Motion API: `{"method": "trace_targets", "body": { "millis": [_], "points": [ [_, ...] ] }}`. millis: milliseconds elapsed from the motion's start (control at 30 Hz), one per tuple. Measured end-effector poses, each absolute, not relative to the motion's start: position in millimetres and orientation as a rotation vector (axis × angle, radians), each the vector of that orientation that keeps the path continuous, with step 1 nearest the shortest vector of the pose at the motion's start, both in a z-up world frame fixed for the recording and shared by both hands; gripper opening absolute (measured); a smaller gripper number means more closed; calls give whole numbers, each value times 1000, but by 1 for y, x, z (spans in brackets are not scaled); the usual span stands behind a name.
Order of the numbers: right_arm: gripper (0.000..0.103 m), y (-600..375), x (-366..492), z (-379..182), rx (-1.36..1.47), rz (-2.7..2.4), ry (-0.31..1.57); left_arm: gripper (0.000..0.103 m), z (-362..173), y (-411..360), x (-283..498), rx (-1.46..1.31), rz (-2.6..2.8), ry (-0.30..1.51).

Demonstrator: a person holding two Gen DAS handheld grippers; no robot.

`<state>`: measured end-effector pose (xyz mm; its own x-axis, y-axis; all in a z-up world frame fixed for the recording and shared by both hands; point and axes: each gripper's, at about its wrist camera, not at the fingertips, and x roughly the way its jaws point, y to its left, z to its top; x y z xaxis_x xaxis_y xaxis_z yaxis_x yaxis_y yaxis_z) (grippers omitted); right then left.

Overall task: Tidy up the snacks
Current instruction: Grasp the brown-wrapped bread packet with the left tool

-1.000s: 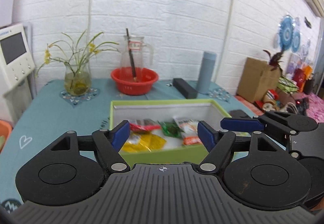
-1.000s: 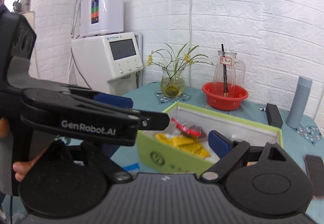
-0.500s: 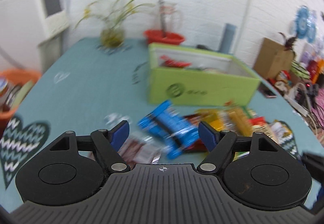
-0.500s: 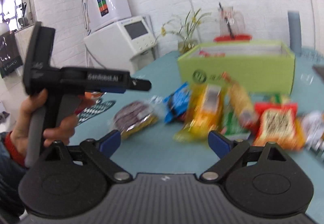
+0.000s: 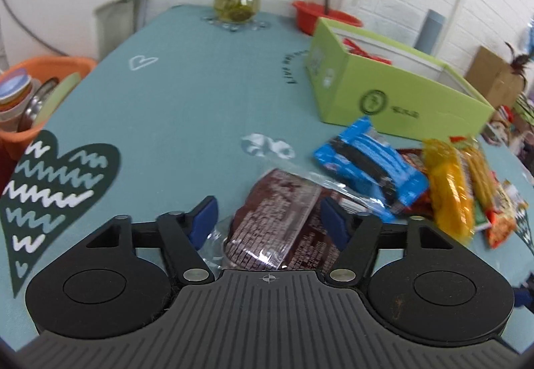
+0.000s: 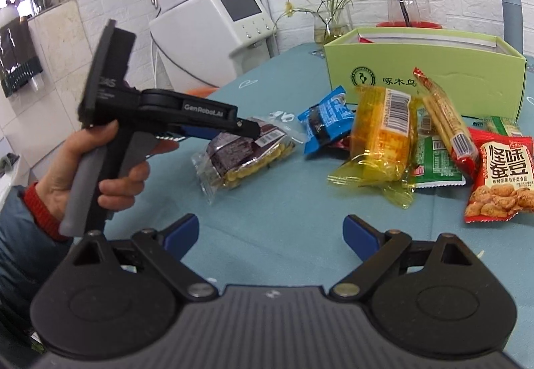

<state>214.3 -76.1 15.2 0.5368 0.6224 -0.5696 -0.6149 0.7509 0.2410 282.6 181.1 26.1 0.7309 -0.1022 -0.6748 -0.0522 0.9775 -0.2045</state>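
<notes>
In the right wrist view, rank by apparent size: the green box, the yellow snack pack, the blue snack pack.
1. green box, largest though farthest back.
2. yellow snack pack.
3. blue snack pack, smallest.

Two black handheld grippers with blue pads were in view: the left gripper (image 6: 248, 130) and the right gripper (image 6: 270, 230). One open lime-green cardboard box (image 6: 424, 81) stood on one teal-covered table (image 6: 283, 212). Loose snack packets on the table numbered at least seven: one clear packet with a dark brown label (image 6: 243, 153), one blue packet (image 6: 325, 118), one translucent yellow packet (image 6: 383, 135), one long stick-shaped orange packet (image 6: 444, 118), two green packets (image 6: 437, 165), and one red packet of coated beans (image 6: 500, 178).
</notes>
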Motion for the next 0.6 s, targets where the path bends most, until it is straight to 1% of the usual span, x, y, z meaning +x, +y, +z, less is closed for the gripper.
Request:
{"method": "trace_targets", "body": {
  "millis": [100,267,333,400,433,467,600],
  "points": [
    [92,-73,219,14,11,734,694,39,25,169,265,-242,-87,780],
    [92,-69,222,6,5,750,722,40,18,148,226,-329,-167,802],
    [92,-68,222,4,-8,754,729,41,18,144,215,-339,-171,803],
    [92,-68,221,6,-24,754,725,46,21,150,211,-356,-154,786],
    [92,-68,222,7,-26,752,721,51,22,154,212,-355,-139,776],
    [92,-68,223,7,-22,752,717,52,22,157,213,-356,-119,773],
    [92,-57,229,0,-26,778,728,49,15,162,217,-392,-157,796]
  ]
}}
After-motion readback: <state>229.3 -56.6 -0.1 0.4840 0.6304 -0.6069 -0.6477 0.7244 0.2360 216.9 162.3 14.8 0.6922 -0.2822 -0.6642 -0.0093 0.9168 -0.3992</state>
